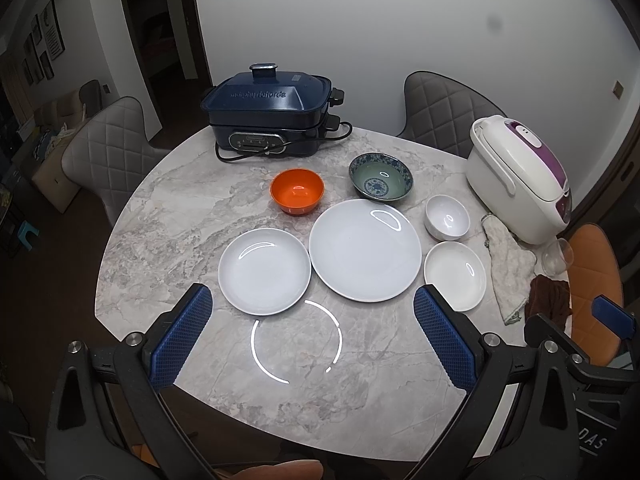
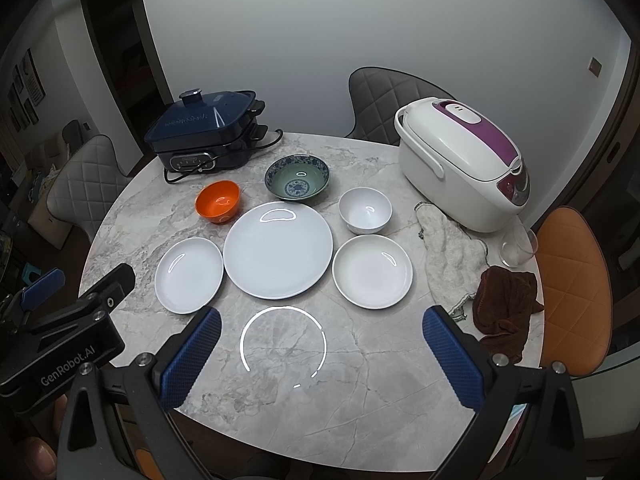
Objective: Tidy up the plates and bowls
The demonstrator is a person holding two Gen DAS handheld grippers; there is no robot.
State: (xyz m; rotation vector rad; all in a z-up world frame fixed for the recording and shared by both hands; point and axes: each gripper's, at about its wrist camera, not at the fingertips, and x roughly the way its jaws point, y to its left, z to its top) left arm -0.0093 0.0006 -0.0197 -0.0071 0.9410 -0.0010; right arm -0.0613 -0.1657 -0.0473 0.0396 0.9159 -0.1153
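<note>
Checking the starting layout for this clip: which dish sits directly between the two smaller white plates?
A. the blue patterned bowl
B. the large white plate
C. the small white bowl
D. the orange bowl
B: the large white plate lies in the middle, with one smaller white plate on its left and the other smaller white plate on its right; the bowls sit behind this row.

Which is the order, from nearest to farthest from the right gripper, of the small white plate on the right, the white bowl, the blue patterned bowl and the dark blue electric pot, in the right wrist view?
From the right gripper:
1. Small white plate, just ahead, slightly right.
2. White bowl, directly behind that plate.
3. Blue patterned bowl, farther back, centre.
4. Dark blue electric pot, far left edge of the table.
</note>
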